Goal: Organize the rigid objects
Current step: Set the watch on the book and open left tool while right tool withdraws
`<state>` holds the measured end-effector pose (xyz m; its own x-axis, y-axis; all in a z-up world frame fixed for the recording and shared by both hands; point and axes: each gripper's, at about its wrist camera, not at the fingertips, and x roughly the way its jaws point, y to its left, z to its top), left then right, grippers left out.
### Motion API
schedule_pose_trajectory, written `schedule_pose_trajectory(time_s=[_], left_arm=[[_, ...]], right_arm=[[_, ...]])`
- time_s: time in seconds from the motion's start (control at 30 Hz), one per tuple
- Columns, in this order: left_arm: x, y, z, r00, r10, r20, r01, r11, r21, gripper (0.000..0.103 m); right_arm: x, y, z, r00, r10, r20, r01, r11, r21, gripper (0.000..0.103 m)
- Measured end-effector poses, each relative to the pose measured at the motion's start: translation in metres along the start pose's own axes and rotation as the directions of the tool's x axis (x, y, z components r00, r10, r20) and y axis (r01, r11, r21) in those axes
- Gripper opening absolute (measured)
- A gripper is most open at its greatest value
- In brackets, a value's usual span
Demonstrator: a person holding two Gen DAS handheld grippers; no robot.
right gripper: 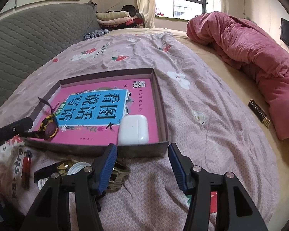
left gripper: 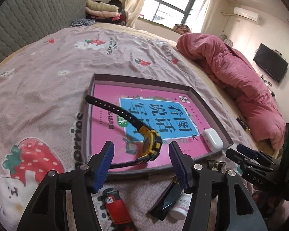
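Note:
A shallow grey box lies on the bed with a pink book flat inside it. On the book rest a yellow and black watch with its strap arched up, and a white earbud case. My left gripper is open just short of the box's near wall; the watch lies beyond its pads, untouched. My right gripper is open at the box's near right corner, nothing between its fingers. The earbud case sits just past it, the watch at far left.
In front of the box on the strawberry-print sheet lie a red lighter, a black flat item, a white pill bottle and a metal buckle. A rolled pink quilt and a small black label lie to the right.

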<state>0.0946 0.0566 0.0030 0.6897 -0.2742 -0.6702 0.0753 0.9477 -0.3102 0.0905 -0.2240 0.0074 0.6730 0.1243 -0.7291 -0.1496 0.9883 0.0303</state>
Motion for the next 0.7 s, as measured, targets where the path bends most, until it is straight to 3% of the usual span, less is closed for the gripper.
schedule_pose_trajectory(time_s=[0.7], left_arm=[[-0.022,-0.026,-0.025,0.999,0.049,-0.020,-0.047,0.996,0.072,0.062]], right_arm=[[-0.018,-0.002,-0.003,0.998,0.041,0.039,-0.041,0.999,-0.002,0.055]])
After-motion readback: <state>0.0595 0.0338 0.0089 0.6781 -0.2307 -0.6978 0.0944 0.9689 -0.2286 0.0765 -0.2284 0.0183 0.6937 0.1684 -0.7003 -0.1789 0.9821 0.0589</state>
